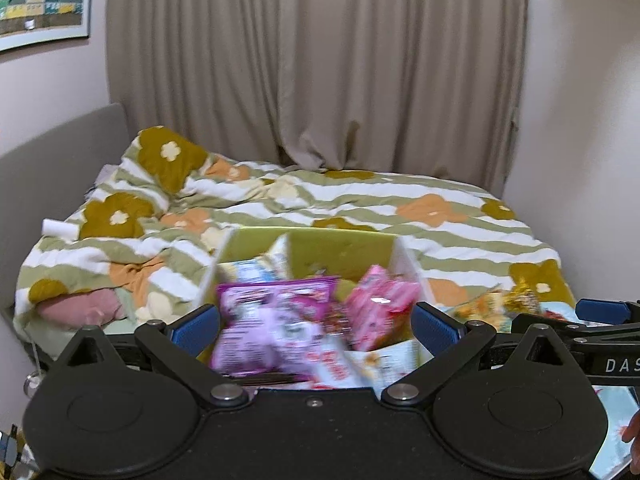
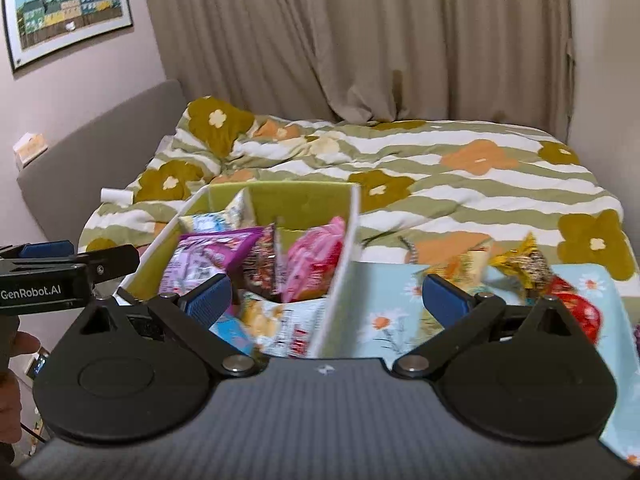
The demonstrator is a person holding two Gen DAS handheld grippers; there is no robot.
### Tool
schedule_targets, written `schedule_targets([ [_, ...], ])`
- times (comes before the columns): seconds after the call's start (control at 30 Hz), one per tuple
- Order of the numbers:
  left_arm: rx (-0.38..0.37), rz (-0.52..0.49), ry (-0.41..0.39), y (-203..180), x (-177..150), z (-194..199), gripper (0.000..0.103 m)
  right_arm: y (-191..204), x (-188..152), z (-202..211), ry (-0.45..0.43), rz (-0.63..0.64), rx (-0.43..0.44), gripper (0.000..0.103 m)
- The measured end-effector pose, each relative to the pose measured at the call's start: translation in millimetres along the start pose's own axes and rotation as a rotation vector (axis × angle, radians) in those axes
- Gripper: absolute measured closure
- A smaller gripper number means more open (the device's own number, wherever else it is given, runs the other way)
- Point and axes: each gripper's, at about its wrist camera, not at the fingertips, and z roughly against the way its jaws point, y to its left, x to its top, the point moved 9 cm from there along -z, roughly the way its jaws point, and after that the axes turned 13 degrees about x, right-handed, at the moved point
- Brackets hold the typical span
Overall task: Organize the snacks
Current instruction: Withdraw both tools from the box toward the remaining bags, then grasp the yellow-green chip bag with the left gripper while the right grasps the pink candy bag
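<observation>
Right wrist view shows the right gripper (image 2: 326,300) with fingers wide apart, holding nothing, above the green divided box (image 2: 280,196) on the bed, where snack packets (image 2: 312,260) stand. Left gripper (image 1: 316,322) is also spread, empty.

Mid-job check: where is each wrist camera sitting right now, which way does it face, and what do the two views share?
Left wrist: on the left tool, facing the snack box on the bed; open fingers straddle it, the right tool at right.
Right wrist: on the right tool, open over the box wall; loose snacks right, left tool at left.
Shared: box, bed, curtain.
</observation>
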Motion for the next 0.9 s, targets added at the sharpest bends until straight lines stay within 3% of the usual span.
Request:
schedule_targets([
  [0.43, -0.083, -0.054, 0.009, -140, 9, 10, 0.000, -118, -8, 71, 0.037, -0.027, -0.084, 0.000],
  [0.67, -0.088, -0.058, 0.105, -201, 3, -28, 0.000, -177, -26, 79, 0.112, -0.044, -0.115, 0.000],
  [0.9, -0.082, -0.078, 0.224, -241, -14, -91, 0.000, -221, -61, 63, 0.206, -0.112, -0.094, 0.000],
])
